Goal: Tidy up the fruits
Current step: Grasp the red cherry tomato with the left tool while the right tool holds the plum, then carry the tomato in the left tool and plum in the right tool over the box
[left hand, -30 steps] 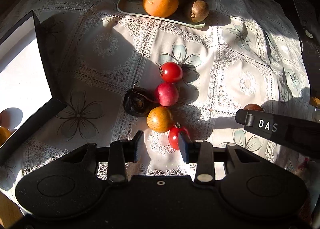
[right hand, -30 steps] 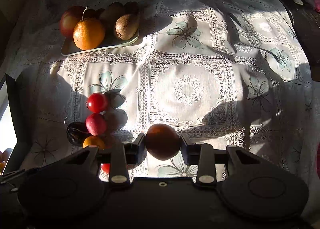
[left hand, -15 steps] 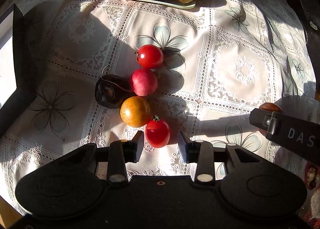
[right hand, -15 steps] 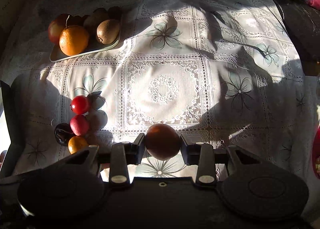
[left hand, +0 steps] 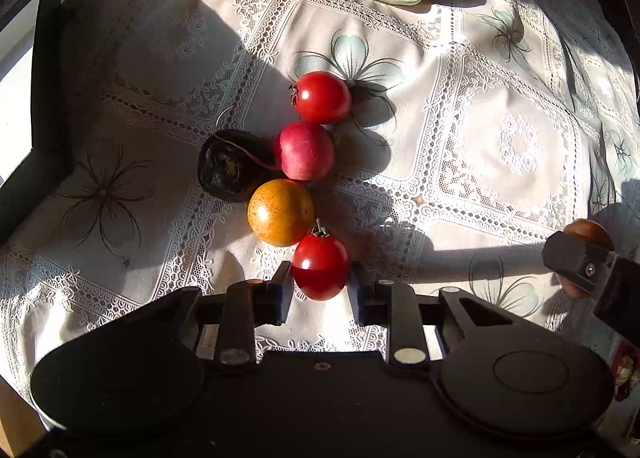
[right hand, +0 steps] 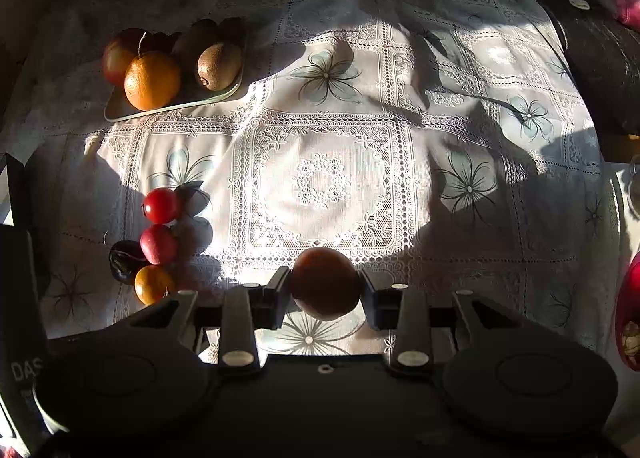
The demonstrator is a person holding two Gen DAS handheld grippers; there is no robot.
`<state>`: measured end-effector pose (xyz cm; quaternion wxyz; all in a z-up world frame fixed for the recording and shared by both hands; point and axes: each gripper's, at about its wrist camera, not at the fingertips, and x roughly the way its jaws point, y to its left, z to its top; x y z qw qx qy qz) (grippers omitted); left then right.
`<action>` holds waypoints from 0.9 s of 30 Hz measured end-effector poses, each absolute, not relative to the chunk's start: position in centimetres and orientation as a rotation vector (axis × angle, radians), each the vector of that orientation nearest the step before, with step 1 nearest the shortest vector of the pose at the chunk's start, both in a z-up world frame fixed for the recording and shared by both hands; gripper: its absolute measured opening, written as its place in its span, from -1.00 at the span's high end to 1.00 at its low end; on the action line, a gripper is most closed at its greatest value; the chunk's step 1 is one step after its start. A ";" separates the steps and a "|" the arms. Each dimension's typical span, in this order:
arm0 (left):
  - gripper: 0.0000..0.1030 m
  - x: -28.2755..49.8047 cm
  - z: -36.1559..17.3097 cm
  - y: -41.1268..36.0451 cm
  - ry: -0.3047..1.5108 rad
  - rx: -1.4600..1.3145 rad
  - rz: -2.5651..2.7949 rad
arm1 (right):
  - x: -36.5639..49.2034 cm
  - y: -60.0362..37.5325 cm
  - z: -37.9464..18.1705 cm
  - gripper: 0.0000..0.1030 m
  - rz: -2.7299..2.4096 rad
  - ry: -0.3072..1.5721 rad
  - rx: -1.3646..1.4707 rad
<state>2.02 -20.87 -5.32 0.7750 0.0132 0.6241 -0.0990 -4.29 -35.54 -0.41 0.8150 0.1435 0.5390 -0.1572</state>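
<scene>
Left claw: matte black body, two round lobes with embossed circles, flat black finger bars each with a silver rivet, one small centre screw. Right claw: same build; seen from the left camera, a black block with a screw.

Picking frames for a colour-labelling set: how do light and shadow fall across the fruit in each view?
Left wrist view: hard low sun, glare spots on the near tomato, long shadows cast rightward, tablecloth edges bowed by fisheye. Right wrist view: the held brown fruit sits mostly in shadow, colour muted; the plate of fruit half shaded.
</scene>
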 end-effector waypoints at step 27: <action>0.29 6.0 2.8 3.1 1.117 -0.069 0.224 | 3.8 -13.5 2.9 0.26 0.021 1.082 0.201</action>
